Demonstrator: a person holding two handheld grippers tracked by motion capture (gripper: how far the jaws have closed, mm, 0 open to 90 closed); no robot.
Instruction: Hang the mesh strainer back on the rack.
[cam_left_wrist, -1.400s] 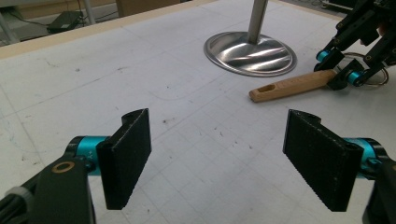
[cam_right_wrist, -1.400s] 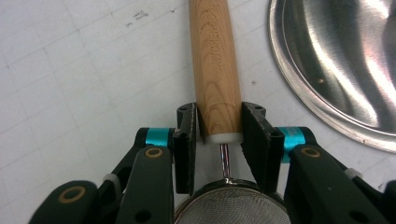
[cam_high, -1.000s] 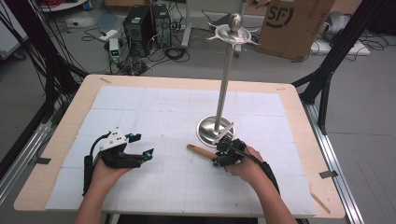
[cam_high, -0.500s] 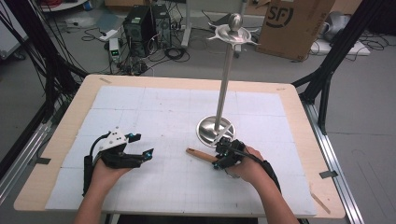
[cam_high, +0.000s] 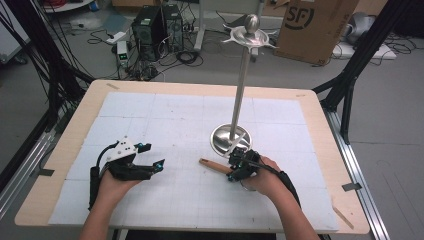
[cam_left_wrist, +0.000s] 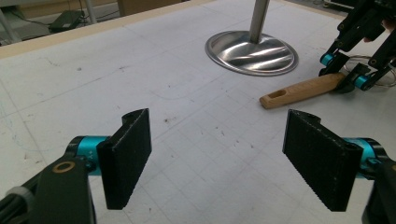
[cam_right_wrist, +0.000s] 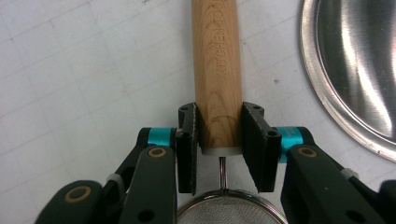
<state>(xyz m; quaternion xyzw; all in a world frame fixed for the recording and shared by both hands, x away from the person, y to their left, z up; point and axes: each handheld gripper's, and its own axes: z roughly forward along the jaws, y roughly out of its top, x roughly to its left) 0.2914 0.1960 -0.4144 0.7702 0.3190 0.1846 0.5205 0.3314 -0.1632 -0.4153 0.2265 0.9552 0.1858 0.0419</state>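
Right gripper (cam_high: 239, 167) clamps a strainer's wooden handle (cam_right_wrist: 217, 70) beside the stand's base (cam_high: 230, 138)

The step in hand looks like the grasp itself: in the right gripper view the jaws are clenched on the handle at its mesh end, with the wire stem and mesh rim (cam_right_wrist: 231, 207) just behind them. The strainer lies flat on the table (cam_high: 165, 120), just in front of the base. Its long axis runs away from the right gripper toward the person's left, with the handle's slotted tip (cam_left_wrist: 275, 97) pointing toward the left gripper (cam_left_wrist: 217, 151). That one hovers well apart, jaws spread wide and empty. Next likely calls for a lift, perhaps to hang the slot on the stand's top hooks (cam_high: 248, 36).
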